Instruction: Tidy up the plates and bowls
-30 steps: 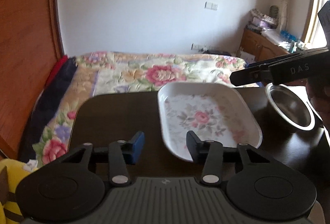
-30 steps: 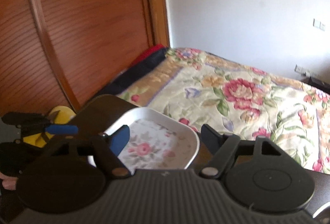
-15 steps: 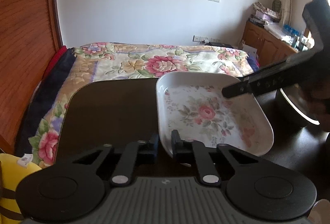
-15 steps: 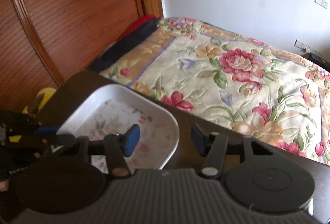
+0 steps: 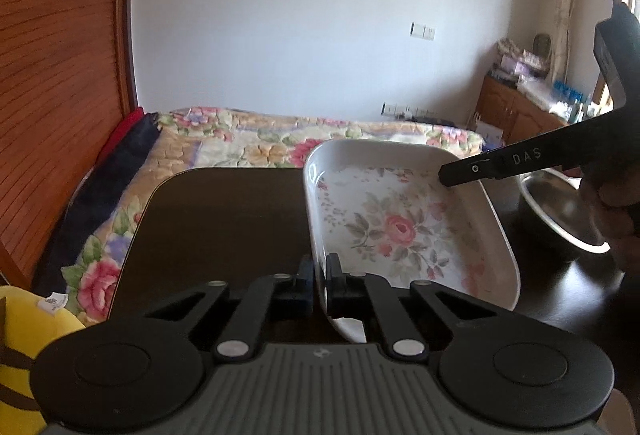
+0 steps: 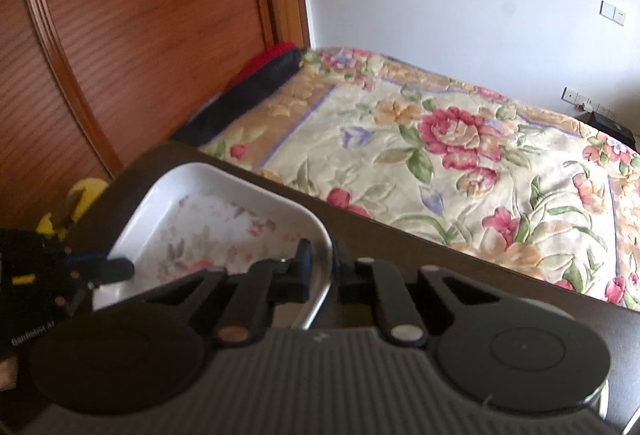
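Both grippers clamp the floral plate (image 5: 404, 231) over the dark table (image 5: 224, 227): the left gripper (image 5: 319, 285) pinches its near-left rim, the right gripper (image 6: 322, 271) its opposite corner. Whether the plate touches the table is unclear. A steel bowl (image 5: 560, 211) sits just beyond it.

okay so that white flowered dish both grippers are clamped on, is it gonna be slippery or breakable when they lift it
The dish looks glazed and glossy, so its rim may slip between the pads. It seems stiff, probably ceramic or melamine, so it should not flex, though a drop onto the dark table could chip it. With the left gripper and right gripper on opposite rims, it should lift level.
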